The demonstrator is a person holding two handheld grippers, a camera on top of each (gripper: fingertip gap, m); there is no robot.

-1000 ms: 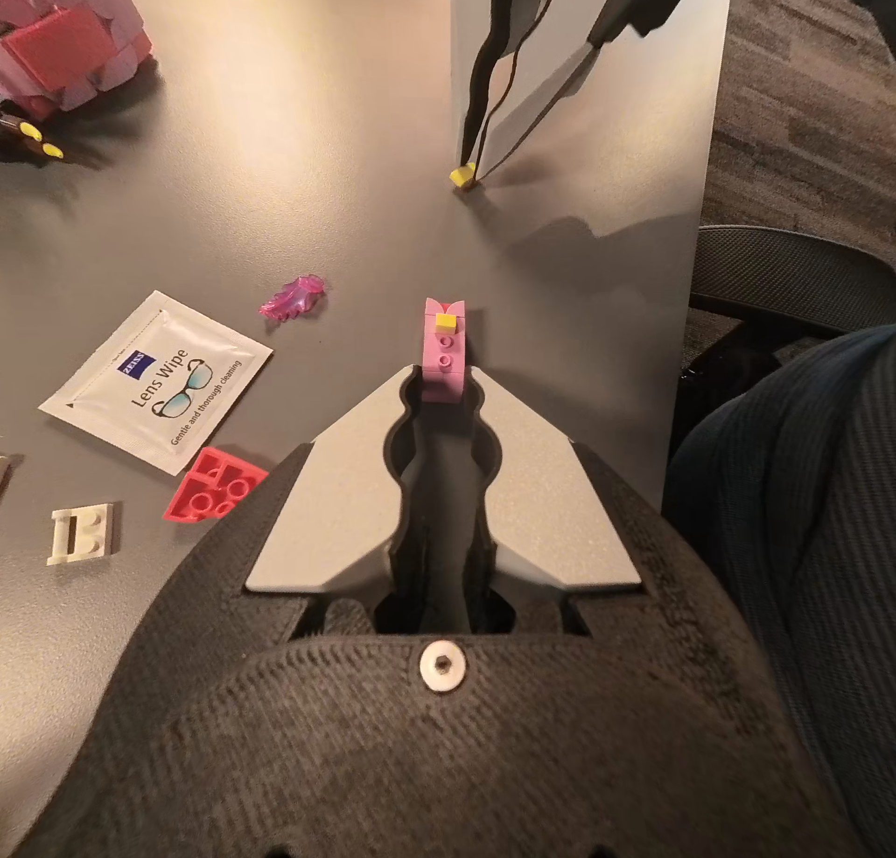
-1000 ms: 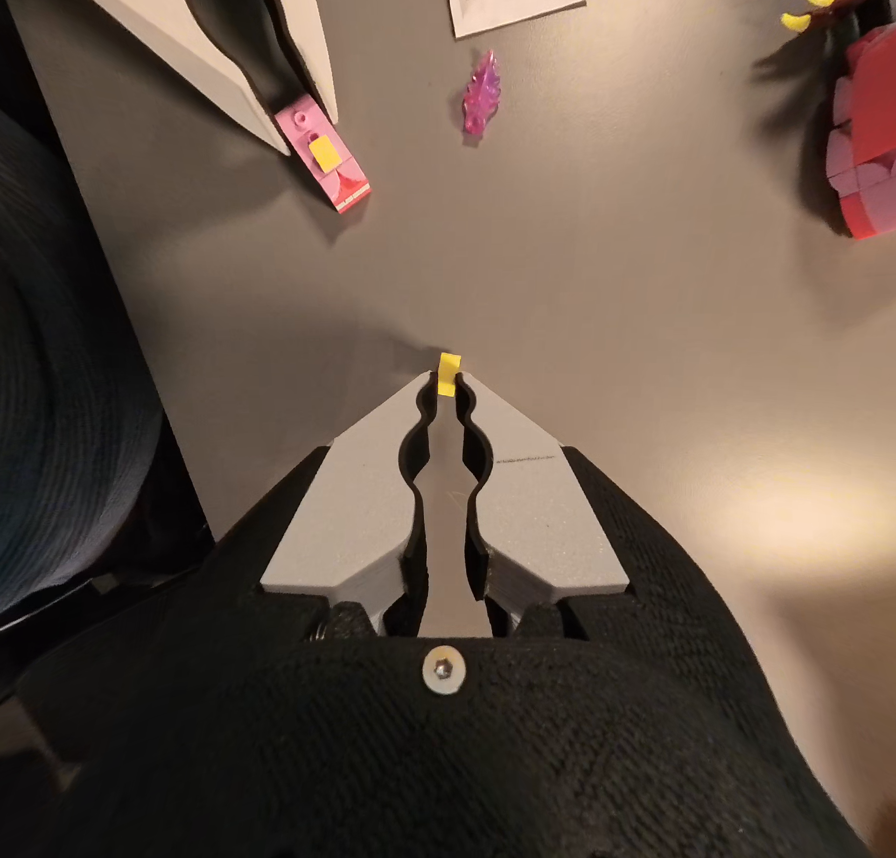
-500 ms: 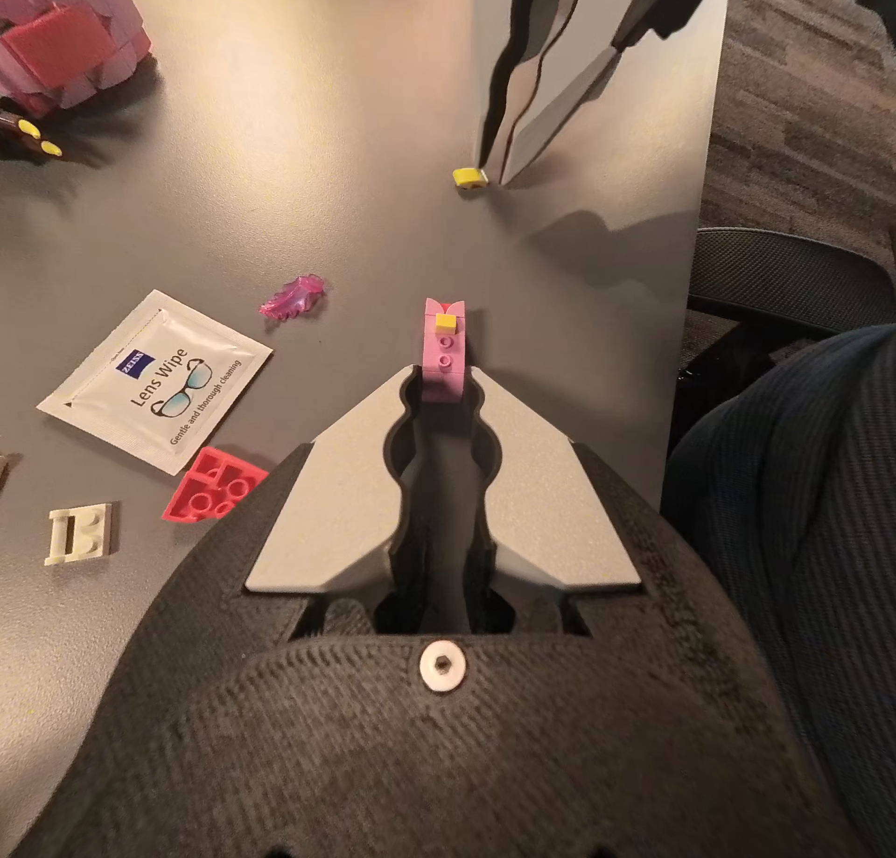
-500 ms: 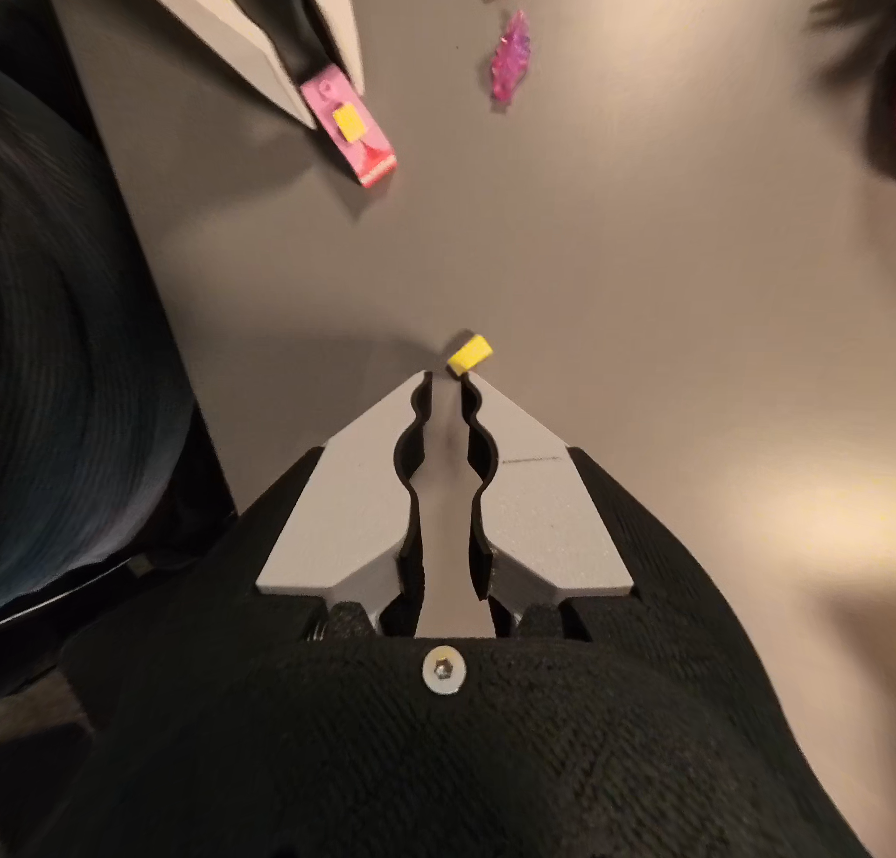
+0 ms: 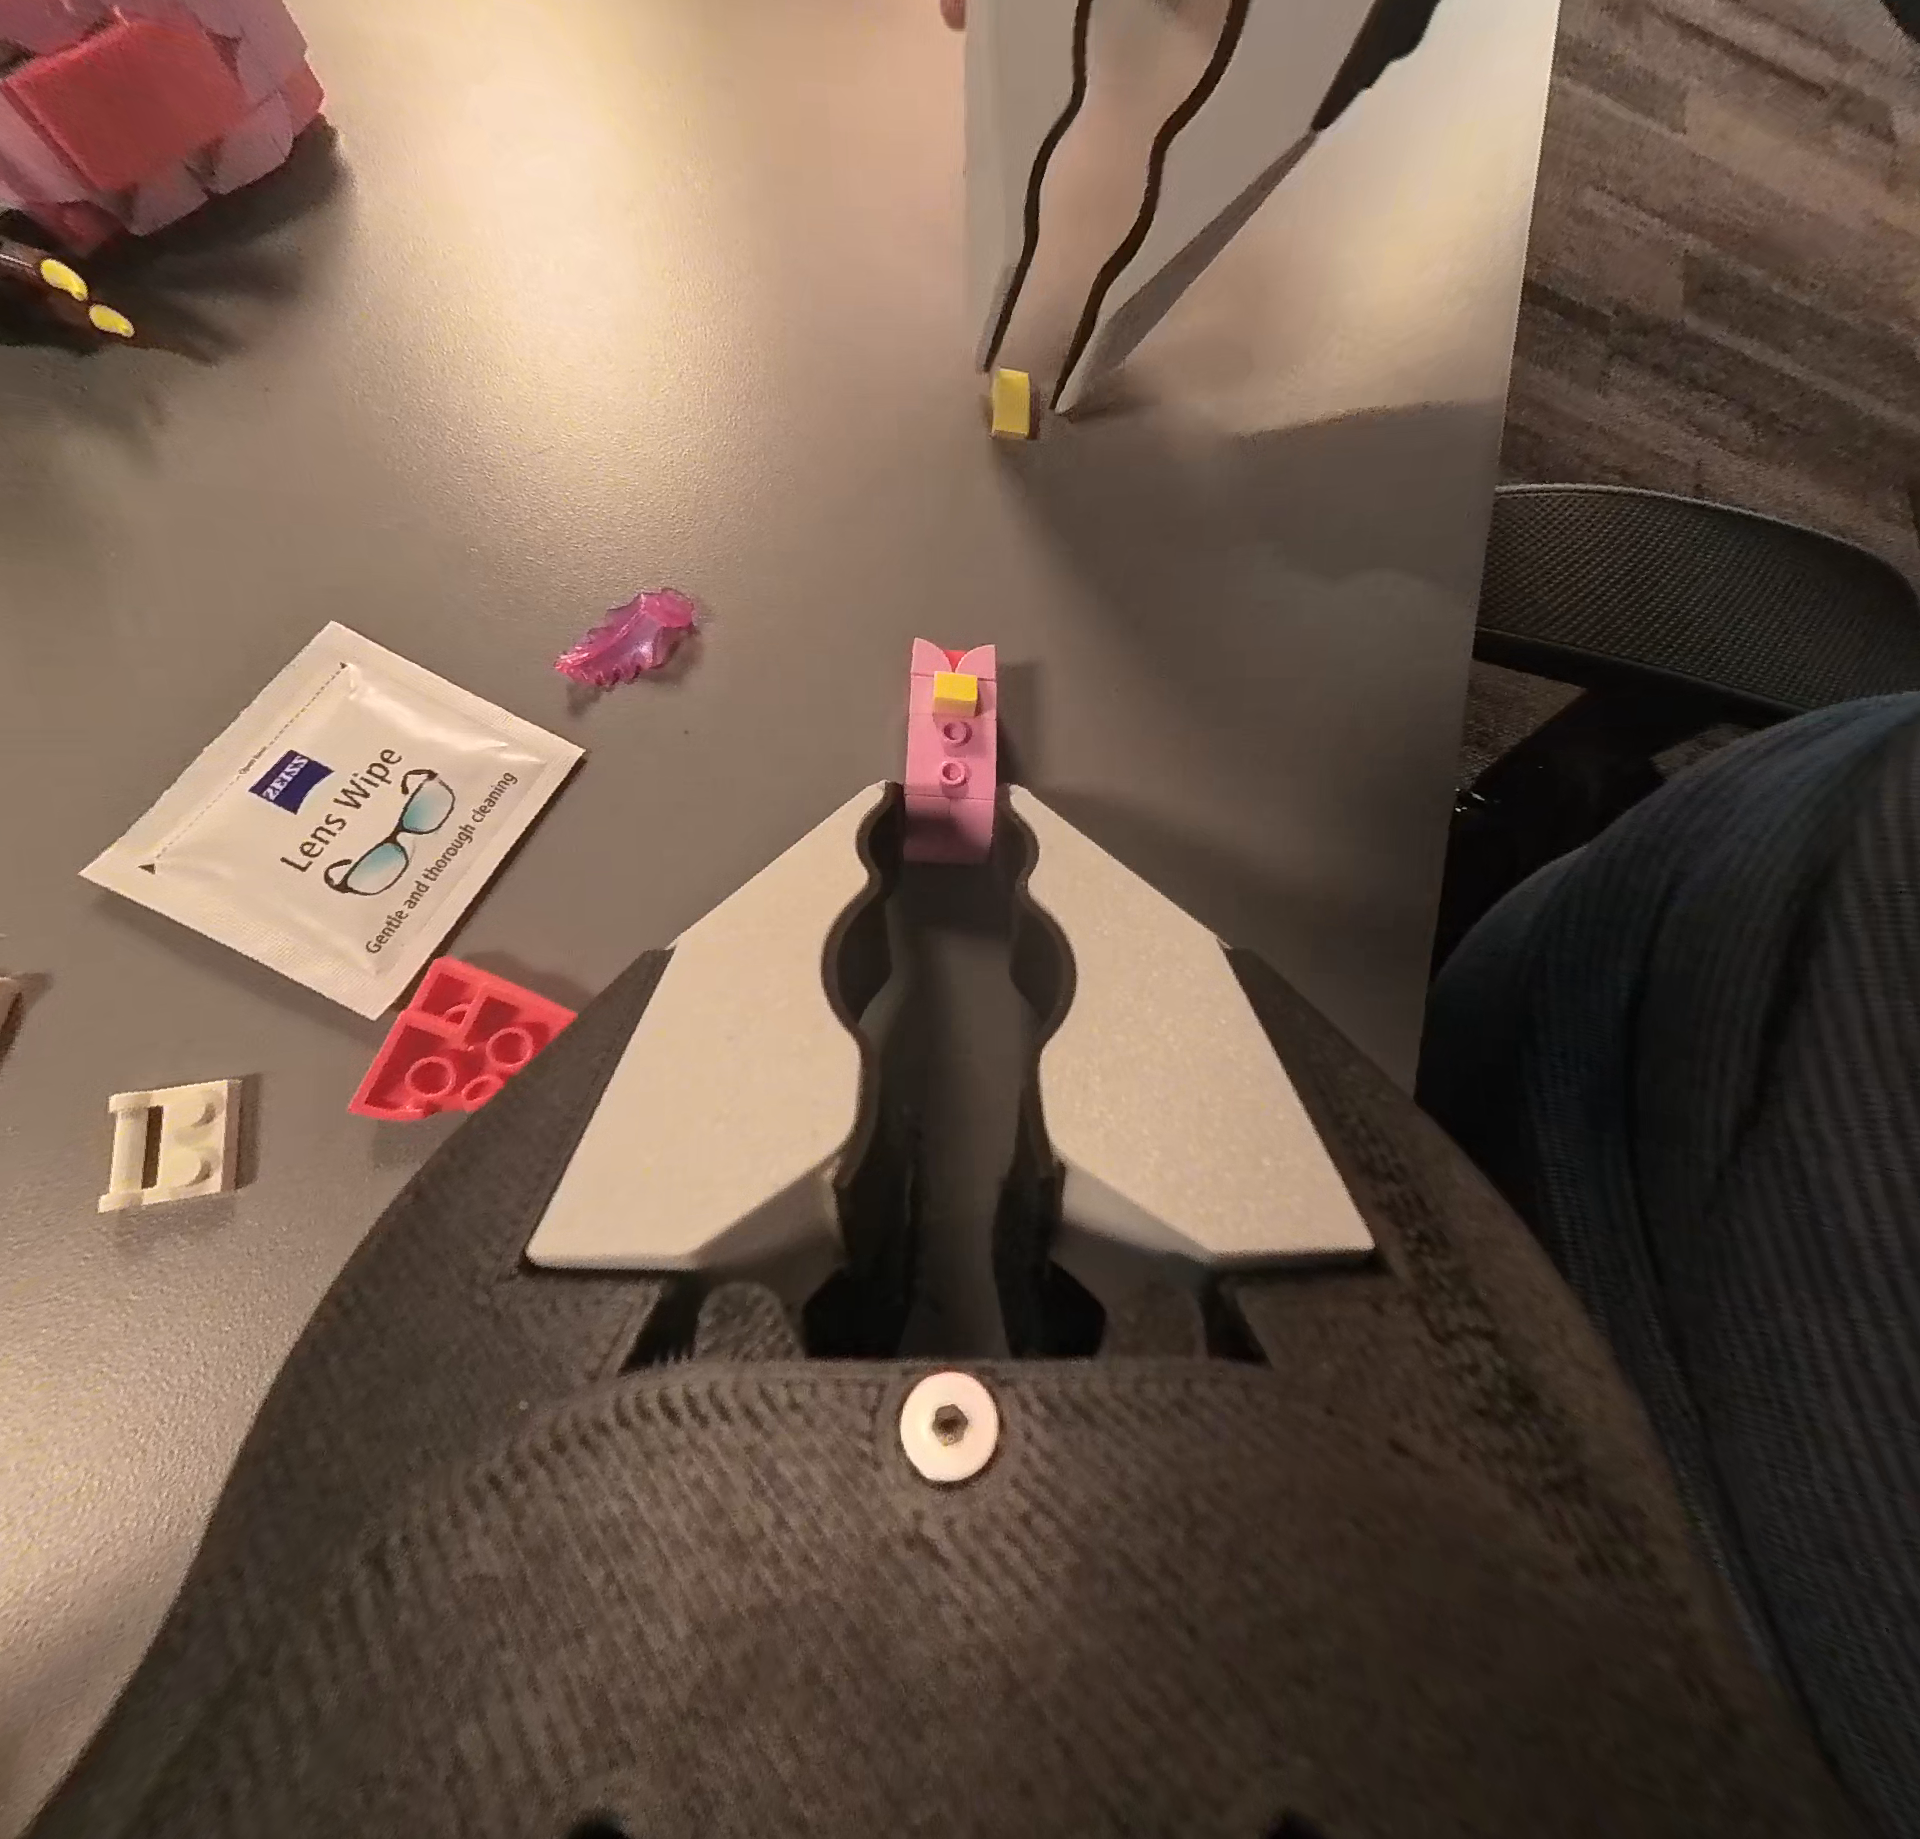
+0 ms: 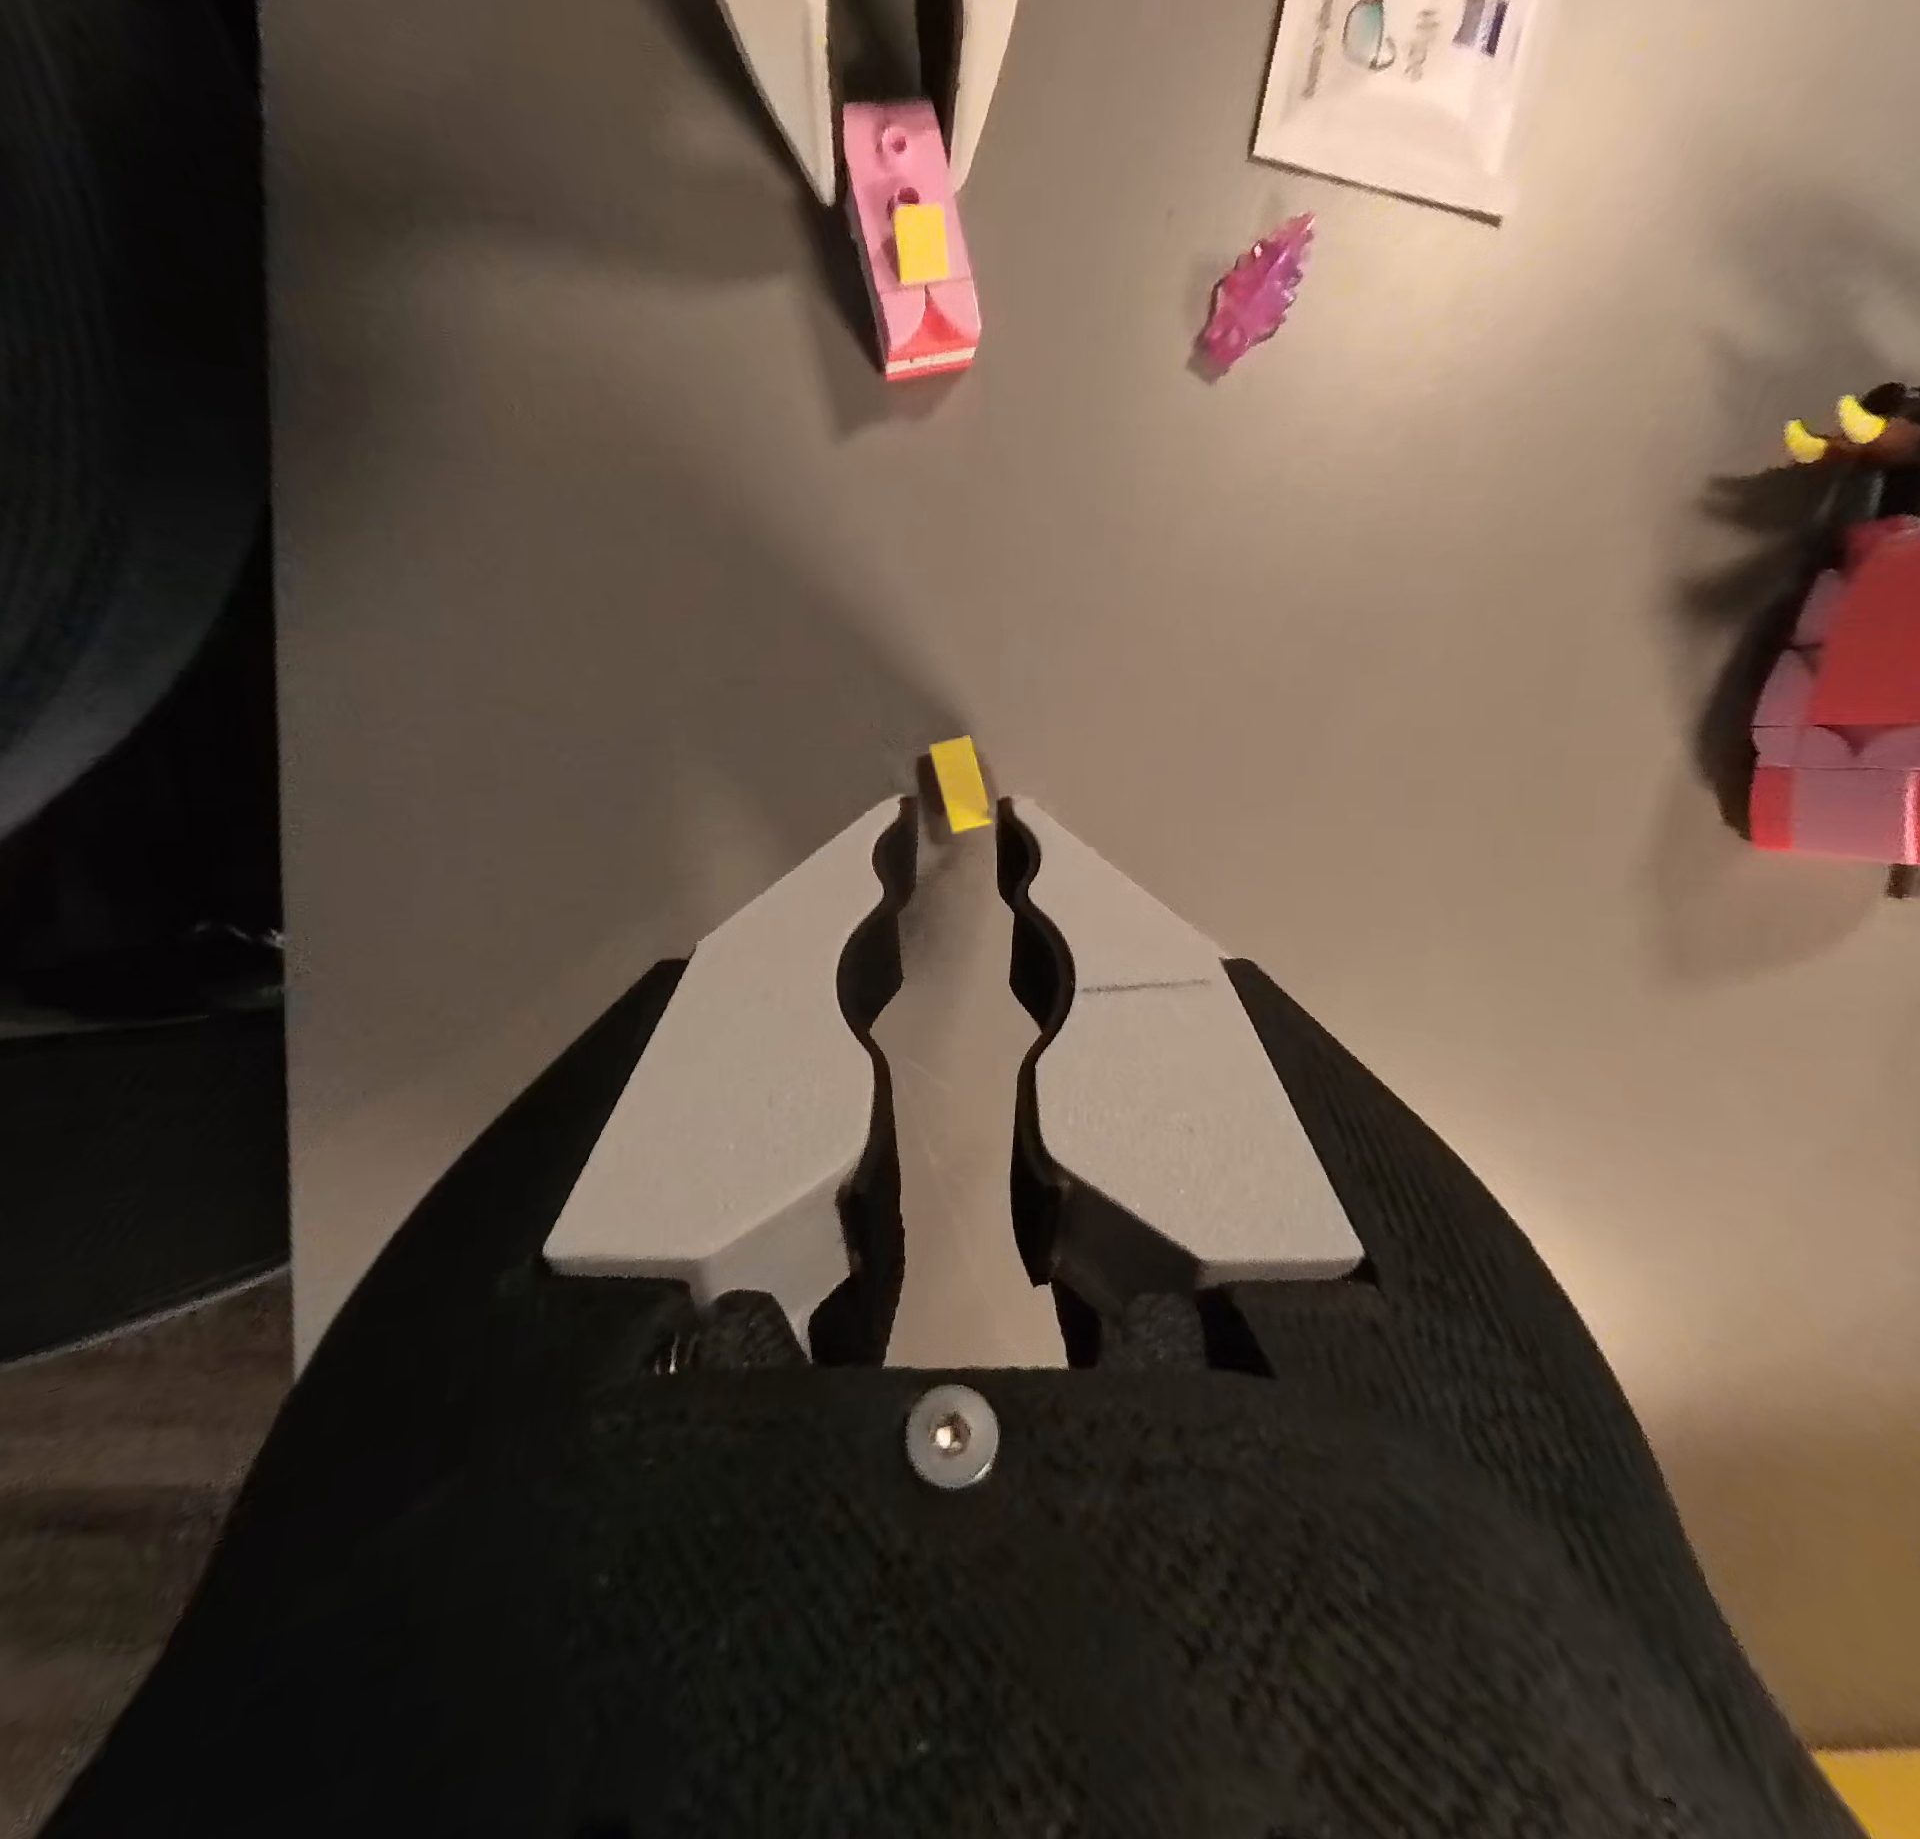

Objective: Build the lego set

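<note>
You face a grey table [image 5: 727,231], warm light pooling on it, wood-look floor [image 5: 1714,179] beyond its edge, dark mesh chair [image 5: 1662,584] beside the table.

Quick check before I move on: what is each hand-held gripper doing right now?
Left hand-held gripper: shut on the pink brick assembly.
Right hand-held gripper: open; the small yellow piece lies at its tips, not clamped.

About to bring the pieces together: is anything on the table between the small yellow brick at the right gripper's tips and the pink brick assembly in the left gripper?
Nothing visible. Bare grey table lies between the small yellow brick and the pink brick assembly; the translucent pink leaf piece lies off to the side.
</note>
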